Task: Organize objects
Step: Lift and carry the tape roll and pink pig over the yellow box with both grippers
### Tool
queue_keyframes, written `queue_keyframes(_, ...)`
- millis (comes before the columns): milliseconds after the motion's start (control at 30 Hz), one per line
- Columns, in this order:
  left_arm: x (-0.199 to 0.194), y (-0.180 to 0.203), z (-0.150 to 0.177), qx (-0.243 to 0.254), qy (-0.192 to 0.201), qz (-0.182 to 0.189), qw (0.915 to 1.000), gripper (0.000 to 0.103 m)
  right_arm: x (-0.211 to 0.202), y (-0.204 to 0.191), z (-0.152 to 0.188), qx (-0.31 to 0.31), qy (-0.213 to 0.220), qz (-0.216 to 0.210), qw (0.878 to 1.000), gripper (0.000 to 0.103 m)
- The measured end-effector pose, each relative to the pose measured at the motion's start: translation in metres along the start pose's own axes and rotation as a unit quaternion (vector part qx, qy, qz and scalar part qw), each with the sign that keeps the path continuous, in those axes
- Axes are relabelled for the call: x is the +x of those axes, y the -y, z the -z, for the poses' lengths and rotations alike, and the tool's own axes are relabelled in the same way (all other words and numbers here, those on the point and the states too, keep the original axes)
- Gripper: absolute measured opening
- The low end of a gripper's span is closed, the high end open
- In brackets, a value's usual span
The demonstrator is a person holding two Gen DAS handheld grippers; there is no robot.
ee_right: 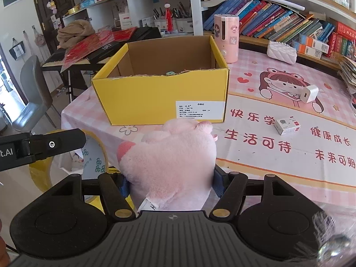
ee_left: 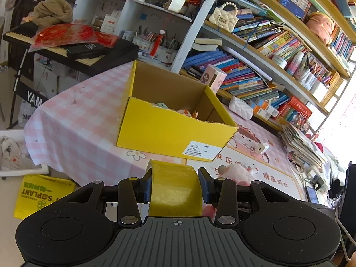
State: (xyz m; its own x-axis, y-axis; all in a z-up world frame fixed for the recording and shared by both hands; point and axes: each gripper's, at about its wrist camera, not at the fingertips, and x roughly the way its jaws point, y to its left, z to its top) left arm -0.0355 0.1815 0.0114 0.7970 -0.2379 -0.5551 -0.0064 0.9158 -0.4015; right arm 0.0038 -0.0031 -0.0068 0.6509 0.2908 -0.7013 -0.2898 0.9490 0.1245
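My left gripper [ee_left: 175,174] is shut on a roll of yellow tape [ee_left: 175,191], with its blue pads pressed against the roll's two sides. Ahead of it an open yellow cardboard box [ee_left: 169,131] stands on the pink checked table, with small toys [ee_left: 184,112] showing inside. My right gripper [ee_right: 171,179] is shut on a pink plush toy [ee_right: 173,155], held just in front of the box [ee_right: 160,98]. In the right wrist view the tape roll [ee_right: 41,175] appears low on the left, clamped by a black finger [ee_right: 55,143] of the left gripper.
On the cartoon-printed mat lie a white charger [ee_right: 309,93] and a small white carton [ee_right: 287,126]. A pink cylinder [ee_right: 227,37] and a white quilted purse [ee_right: 282,52] stand behind the box by the bookshelves. A keyboard [ee_left: 66,51] and a grey chair [ee_right: 33,93] stand to the left.
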Motion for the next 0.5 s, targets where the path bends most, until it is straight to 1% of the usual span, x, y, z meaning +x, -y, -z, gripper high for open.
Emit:
queue_keyframes(367,-0.005,0.002,-0.01,0.016,0.022,0.003,0.9996,0.038,-0.001,-0.006,-0.005,-0.01,0.005,-0.002,1.0,0.064)
queue_keyframes(500,-0.003,0.005,-0.019,0.018,0.033,0.006,0.9993,0.038,-0.005,-0.006,-0.015,-0.024,0.024,0.0,0.999,0.064)
